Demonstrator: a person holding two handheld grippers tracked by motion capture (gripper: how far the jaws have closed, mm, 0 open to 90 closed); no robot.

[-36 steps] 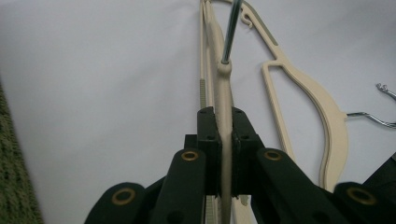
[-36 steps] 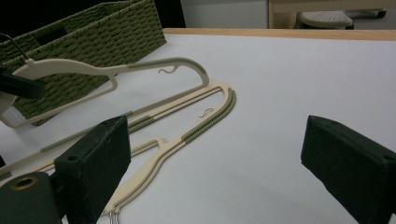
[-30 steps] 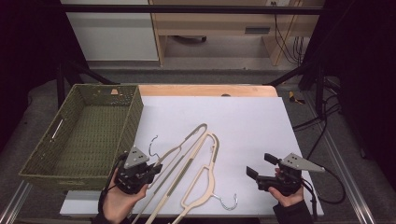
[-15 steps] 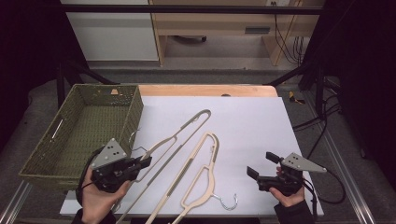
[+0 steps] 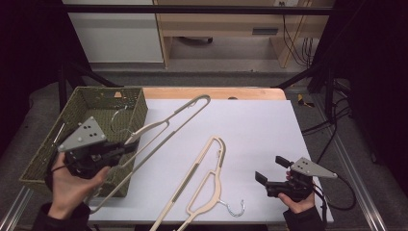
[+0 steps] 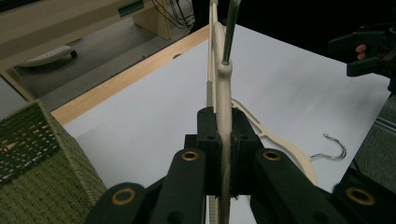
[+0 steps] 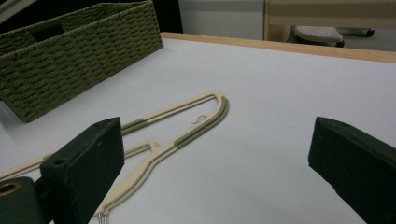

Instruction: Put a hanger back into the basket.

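Clamped jaws of the left gripper (image 6: 223, 154) pinch the raised hanger (image 5: 163, 126) over the basket (image 5: 42, 159) rim. Its own view alone reveals that grip; the right gripper (image 7: 215, 163), jaws apart, frames the second hanger (image 7: 187, 123) lying on the table (image 5: 260, 125). No writing is legible.

One camera sits high up and looks forward and down on the whole tabletop (image 5: 250, 130). It is far away. The left tool's camera looks along its own black jaws, very close, across the tabletop toward the far edge. The right tool's camera sits low and close, looking flat over the tabletop. All three see the green basket (image 5: 84, 103) and the hanger lying flat (image 5: 204, 178).
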